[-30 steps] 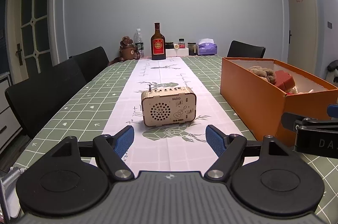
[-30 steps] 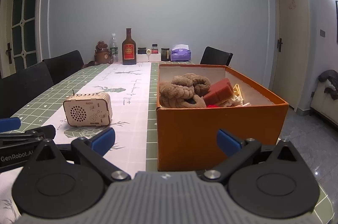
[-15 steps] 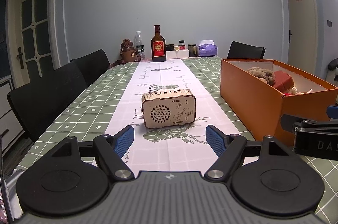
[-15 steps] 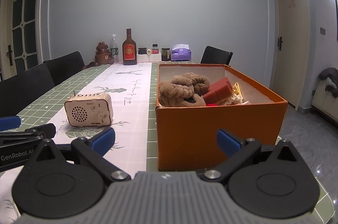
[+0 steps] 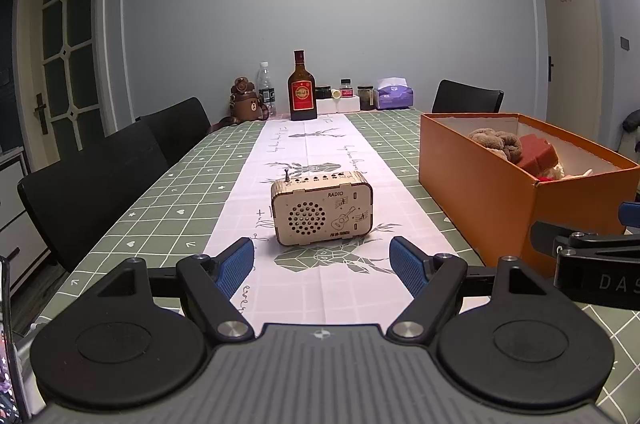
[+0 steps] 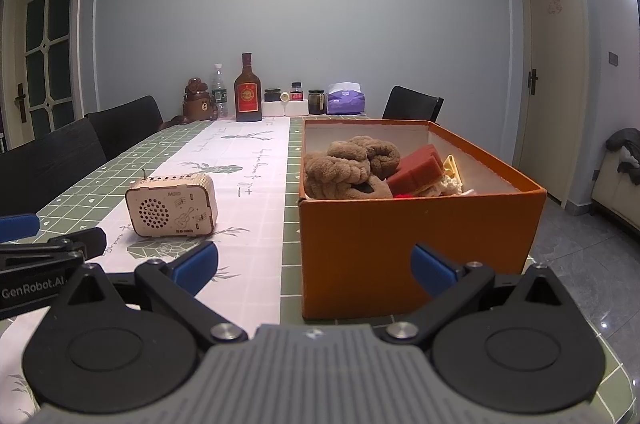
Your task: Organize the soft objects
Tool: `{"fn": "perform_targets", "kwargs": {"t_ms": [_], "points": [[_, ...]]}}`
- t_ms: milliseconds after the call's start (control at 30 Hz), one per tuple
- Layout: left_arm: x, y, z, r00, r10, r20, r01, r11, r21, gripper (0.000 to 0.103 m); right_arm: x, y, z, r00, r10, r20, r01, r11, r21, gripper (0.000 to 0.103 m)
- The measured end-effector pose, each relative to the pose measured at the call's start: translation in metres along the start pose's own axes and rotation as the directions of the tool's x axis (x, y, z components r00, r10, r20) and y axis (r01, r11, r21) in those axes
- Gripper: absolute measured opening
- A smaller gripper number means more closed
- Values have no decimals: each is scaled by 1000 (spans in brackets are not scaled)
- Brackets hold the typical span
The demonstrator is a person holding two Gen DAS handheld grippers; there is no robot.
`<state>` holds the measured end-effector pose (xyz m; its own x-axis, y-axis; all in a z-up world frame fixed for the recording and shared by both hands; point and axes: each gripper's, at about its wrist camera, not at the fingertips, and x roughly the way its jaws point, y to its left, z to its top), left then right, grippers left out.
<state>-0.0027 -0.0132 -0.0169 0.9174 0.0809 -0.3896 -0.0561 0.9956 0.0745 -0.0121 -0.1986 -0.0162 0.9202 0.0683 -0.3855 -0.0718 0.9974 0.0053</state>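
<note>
An orange box (image 6: 420,248) stands on the table's right side; it also shows in the left wrist view (image 5: 480,192). Inside lie brown plush pieces (image 6: 348,168), a red sponge block (image 6: 416,170) and pale soft items. My left gripper (image 5: 322,266) is open and empty, held above the table runner just short of a wooden radio (image 5: 322,210). My right gripper (image 6: 314,268) is open and empty in front of the box's near wall. Each gripper shows at the edge of the other's view.
The wooden radio (image 6: 172,206) sits on the white runner left of the box. A brown bottle (image 5: 303,92), a water bottle, a bear figure (image 5: 244,100), jars and a tissue pack (image 5: 394,96) line the far end. Black chairs (image 5: 96,180) stand along the left side.
Both grippers have risen slightly and tilted a little, so the table objects sit a bit lower in view. Jaws stay open. Nothing on the table has moved.
</note>
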Motion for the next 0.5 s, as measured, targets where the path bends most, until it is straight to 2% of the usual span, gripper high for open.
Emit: {"fn": "perform_targets", "kwargs": {"t_ms": [500], "points": [[-2, 2, 0, 1000, 3, 1, -3, 1000, -2, 90, -1, 0, 0, 1000, 3, -1, -3, 1000, 0, 100]]}}
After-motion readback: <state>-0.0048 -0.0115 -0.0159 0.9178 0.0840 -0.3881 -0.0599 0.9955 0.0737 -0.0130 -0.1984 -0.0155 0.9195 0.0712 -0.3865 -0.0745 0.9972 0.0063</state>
